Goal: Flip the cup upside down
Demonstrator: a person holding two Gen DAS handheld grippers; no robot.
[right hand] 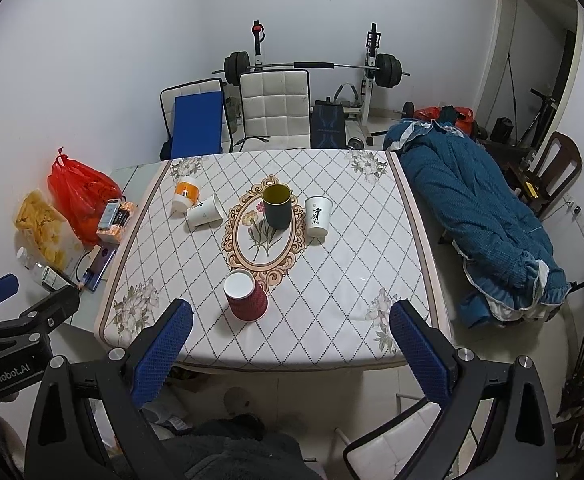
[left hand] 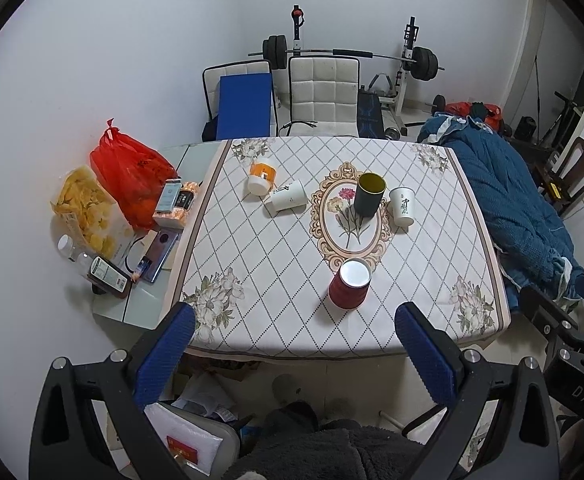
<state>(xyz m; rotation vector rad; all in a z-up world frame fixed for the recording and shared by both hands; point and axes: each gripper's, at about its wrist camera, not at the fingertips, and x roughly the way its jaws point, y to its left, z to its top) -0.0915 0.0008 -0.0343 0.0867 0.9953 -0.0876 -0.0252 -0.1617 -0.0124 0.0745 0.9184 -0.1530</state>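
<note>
A red paper cup [left hand: 349, 284] [right hand: 246, 295] stands on the near part of the patterned tablecloth [left hand: 276, 264] [right hand: 331, 280], white end up. A dark green cup [left hand: 368, 193] [right hand: 277, 205] stands open end up at the table's centre. A white cup with black writing [left hand: 402, 206] [right hand: 317, 216] stands to its right. Another white cup [left hand: 288, 196] [right hand: 204, 211] lies on its side to the left. My left gripper [left hand: 295, 352] and right gripper [right hand: 292, 344] are both open and empty, held back beyond the table's near edge.
An orange-and-white jar [left hand: 262, 176] [right hand: 186, 194] lies near the fallen white cup. A red bag [left hand: 130, 172], snacks, bottles and a phone crowd the table's left strip. White chairs [left hand: 323, 96] and a barbell rack stand behind; a blue quilt [right hand: 479, 216] lies to the right.
</note>
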